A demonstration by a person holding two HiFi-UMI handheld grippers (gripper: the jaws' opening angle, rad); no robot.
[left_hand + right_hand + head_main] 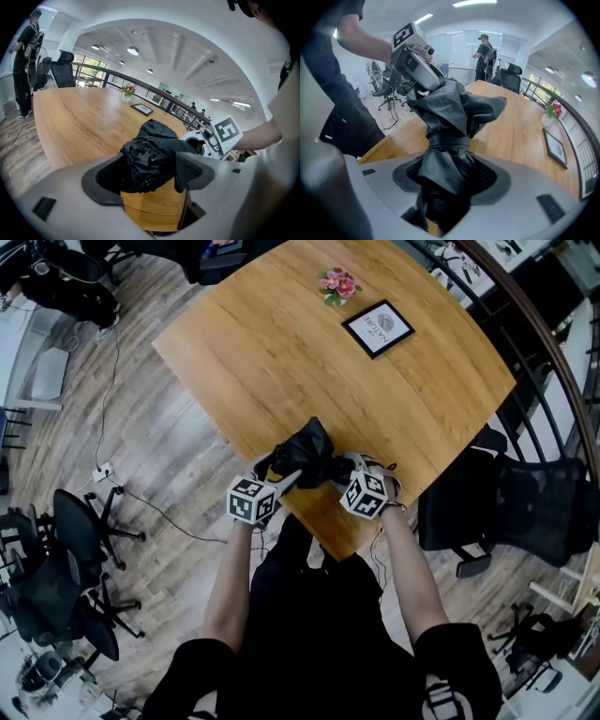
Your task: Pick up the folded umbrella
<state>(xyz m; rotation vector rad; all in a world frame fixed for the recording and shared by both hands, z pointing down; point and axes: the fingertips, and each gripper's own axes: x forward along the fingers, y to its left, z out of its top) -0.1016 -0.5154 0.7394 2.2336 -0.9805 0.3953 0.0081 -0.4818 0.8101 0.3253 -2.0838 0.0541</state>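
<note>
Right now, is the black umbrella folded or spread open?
Folded: the umbrella is a bunched bundle, with a strap wrapped round its cloth.

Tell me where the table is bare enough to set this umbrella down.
Free: the bare table between the pink flowers, the framed picture and the folded umbrella, out to its left edge. Crowded: the near corner, where the left gripper and right gripper clamp it.

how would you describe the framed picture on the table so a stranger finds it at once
Start at the big wooden table and go to its far side, at the top of the head view. There a framed picture lies flat next to a small bunch of pink flowers; it is the only black-framed white rectangle there.
</note>
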